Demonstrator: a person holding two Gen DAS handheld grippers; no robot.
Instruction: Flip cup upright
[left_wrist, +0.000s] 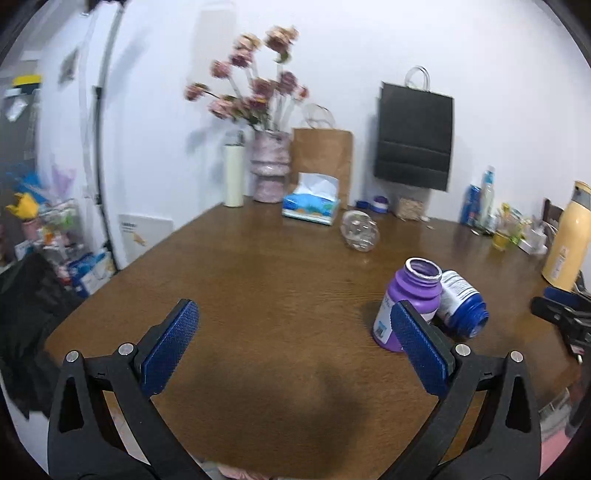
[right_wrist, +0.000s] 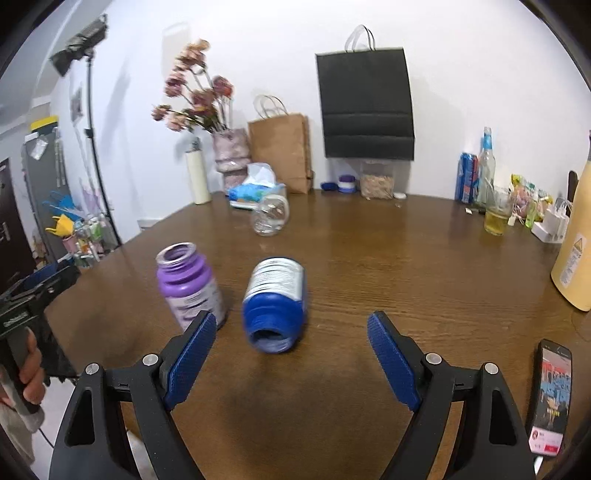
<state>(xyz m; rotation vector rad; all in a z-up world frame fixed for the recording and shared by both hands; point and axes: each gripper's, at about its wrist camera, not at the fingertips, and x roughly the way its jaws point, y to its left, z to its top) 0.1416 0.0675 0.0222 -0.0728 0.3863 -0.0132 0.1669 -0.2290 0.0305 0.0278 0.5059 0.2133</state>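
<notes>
A clear glass cup (left_wrist: 360, 230) lies on its side on the brown table (left_wrist: 258, 280), far from both grippers; it also shows in the right wrist view (right_wrist: 269, 216). My left gripper (left_wrist: 293, 345) is open and empty, low over the table's near edge. My right gripper (right_wrist: 291, 356) is open and empty, just behind a blue bottle (right_wrist: 275, 302) that lies on its side with its open mouth toward me. A purple bottle (right_wrist: 188, 284) stands upright and uncapped to its left. Both bottles show in the left wrist view, purple (left_wrist: 410, 299) and blue (left_wrist: 461, 302).
Along the back wall stand a tissue box (left_wrist: 312, 205), a flower vase (left_wrist: 269, 166), a white flask (left_wrist: 233, 175), a brown paper bag (left_wrist: 325, 158) and a black bag (left_wrist: 415, 136). A yellow thermos (right_wrist: 576, 254), a glass of yellow drink (right_wrist: 496, 214) and a phone (right_wrist: 552, 397) are at the right.
</notes>
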